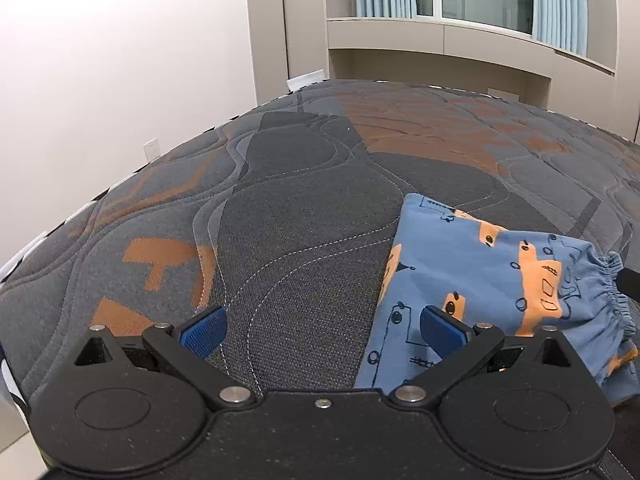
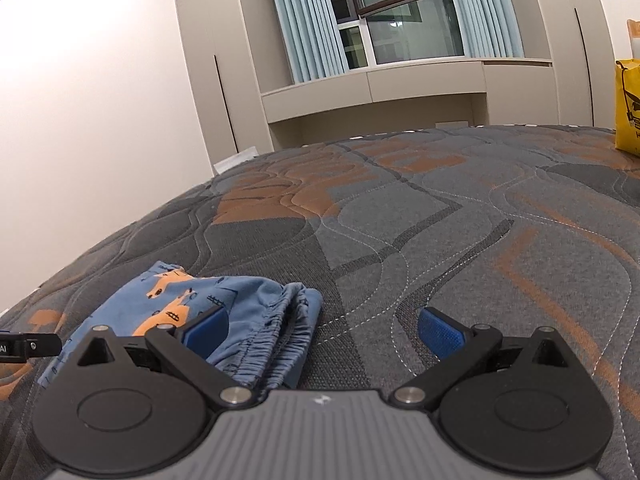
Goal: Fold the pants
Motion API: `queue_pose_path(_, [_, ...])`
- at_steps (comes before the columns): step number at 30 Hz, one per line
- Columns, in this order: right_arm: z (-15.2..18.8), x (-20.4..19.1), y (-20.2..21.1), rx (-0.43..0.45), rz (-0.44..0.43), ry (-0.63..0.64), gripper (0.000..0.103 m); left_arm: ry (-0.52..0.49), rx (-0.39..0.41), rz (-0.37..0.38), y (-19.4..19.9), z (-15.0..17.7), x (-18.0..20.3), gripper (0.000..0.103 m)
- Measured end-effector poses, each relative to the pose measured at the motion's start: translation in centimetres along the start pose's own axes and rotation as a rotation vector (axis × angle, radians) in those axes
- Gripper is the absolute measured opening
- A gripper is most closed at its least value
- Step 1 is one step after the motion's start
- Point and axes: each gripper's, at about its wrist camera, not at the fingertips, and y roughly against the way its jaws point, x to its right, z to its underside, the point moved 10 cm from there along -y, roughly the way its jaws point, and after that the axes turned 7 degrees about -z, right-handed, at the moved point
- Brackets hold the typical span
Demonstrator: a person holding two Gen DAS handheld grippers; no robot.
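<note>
Small blue pants with orange and black prints lie folded into a compact bundle on the mattress, elastic waistband at the right end. They lie at the lower right of the left wrist view and at the lower left of the right wrist view. My left gripper is open and empty, with its right pad over the pants' left edge. My right gripper is open and empty, with its left pad over the waistband. Part of the left gripper shows at the far left of the right wrist view.
The quilted grey and orange mattress fills both views. A yellow bag stands at its far right. Beige cupboards and a curtained window stand behind it. A white wall runs along the left.
</note>
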Motion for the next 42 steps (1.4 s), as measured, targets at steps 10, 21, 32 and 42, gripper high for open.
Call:
queue_pose_path(10, [0.7, -0.5, 1.0, 0.019, 0.017, 0.019, 0.103, -0.073, 0.019, -0.034, 1.1, -1.0, -0.4, 0.102])
queue_pose_path(21, [1.2, 0.1, 1.0, -0.048, 0.090, -0.020, 0.103, -0.080, -0.034, 0.189, 1.5, -0.4, 1.0, 0.102])
queue_pose_path(32, [1.4, -2.1, 1.5, -0.206, 0.368, 0.213, 0.103, -0.117, -0.018, 0.139, -3.1, 1.0, -0.4, 0.103])
queue_pose_path(42, [-0.4, -2.7, 3.8, -0.195, 0.444, 0.262, 0.103, -0.105, -0.021, 0.149, -3.2, 0.9, -0.6, 0.103])
